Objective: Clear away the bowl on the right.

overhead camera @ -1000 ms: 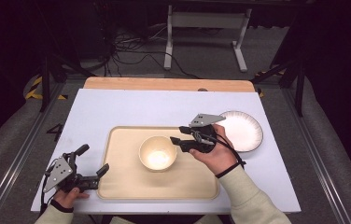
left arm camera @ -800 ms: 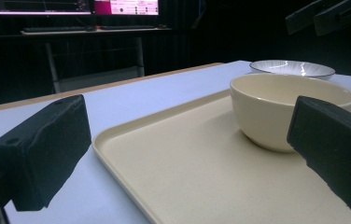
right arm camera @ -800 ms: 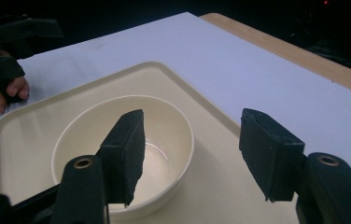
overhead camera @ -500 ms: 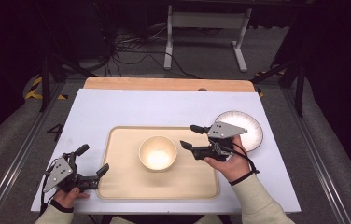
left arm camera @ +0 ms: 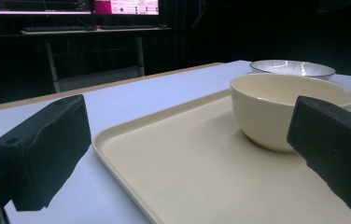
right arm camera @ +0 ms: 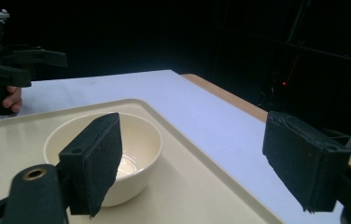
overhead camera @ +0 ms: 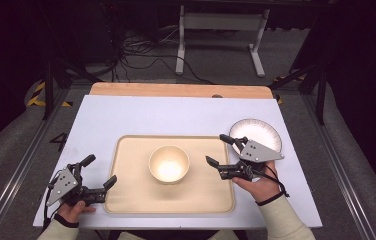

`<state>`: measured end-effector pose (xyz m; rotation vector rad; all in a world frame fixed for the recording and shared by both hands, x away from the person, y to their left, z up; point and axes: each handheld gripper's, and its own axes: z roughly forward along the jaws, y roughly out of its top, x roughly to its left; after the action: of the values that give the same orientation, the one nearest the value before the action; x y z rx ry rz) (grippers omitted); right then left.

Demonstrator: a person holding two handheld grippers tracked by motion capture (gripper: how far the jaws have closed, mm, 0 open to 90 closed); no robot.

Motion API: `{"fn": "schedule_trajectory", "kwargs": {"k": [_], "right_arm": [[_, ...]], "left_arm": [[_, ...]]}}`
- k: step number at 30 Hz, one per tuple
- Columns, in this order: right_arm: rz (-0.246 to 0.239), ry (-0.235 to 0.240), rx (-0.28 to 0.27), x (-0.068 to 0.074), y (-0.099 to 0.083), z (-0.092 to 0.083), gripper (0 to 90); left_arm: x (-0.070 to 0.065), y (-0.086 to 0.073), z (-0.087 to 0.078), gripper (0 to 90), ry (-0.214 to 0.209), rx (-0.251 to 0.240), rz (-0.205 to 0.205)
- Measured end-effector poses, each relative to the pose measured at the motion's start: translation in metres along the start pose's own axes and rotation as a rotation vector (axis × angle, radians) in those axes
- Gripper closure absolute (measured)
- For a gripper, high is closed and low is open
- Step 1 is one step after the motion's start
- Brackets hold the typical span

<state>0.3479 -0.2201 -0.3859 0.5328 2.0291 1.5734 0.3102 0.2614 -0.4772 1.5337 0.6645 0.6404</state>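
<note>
A cream bowl stands upright and empty in the middle of a beige tray. My right gripper is open at the tray's right edge, jaws pointing left toward the bowl, a short gap away. My left gripper rests open at the tray's left front corner, one jaw over the tray rim. In the left gripper view the bowl sits ahead on the tray between the spread jaws, well apart from them.
A white plate with a dark rim lies on the white table behind my right hand; it also shows as the plate beyond the bowl. A wooden strip borders the table's far edge. My left gripper appears far off.
My right gripper has drawn back to the right and toward the front, from beside the bowl's rim to the tray's right edge, uncovering the plate. The left gripper has stayed still.
</note>
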Motion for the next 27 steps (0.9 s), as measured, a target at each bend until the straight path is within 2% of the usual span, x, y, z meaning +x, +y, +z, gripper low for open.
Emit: {"fn": "schedule_trajectory", "kwargs": {"k": [3,5,9,14,17,20,21,24,27], "right_arm": [[-0.003,-0.012,-0.007,-0.001,-0.004,-0.005,20.2],[0.003,-0.024,-0.031,-0.001,-0.008,-0.009,20.3],[0.039,-0.052,-0.053,-0.002,-0.021,-0.017,20.7],[0.020,-0.086,-0.047,-0.001,-0.032,-0.023,20.9],[0.030,-0.127,-0.046,0.001,-0.045,-0.026,21.7],[0.049,-0.137,-0.062,0.002,-0.051,-0.028,21.8],[0.050,-0.159,-0.070,0.004,-0.057,-0.030,21.8],[0.042,-0.185,-0.071,0.005,-0.066,-0.031,22.6],[0.058,-0.184,-0.065,0.006,-0.071,-0.030,23.2]], "left_arm": [[0.000,0.000,0.000,0.2,0.000,0.000,0.000],[0.000,0.000,0.000,0.2,0.000,0.000,0.000],[0.000,0.000,0.000,0.2,0.000,0.000,0.000],[0.000,0.000,0.000,0.2,0.000,0.000,0.000],[0.000,0.000,0.000,0.2,0.000,-0.001,0.001],[0.000,0.000,0.000,0.2,-0.001,-0.001,0.001],[0.000,0.000,0.000,0.2,-0.001,0.000,0.001],[0.000,0.000,0.000,0.2,-0.001,0.000,0.001],[0.000,0.000,0.000,0.2,-0.001,-0.001,0.002]]}}
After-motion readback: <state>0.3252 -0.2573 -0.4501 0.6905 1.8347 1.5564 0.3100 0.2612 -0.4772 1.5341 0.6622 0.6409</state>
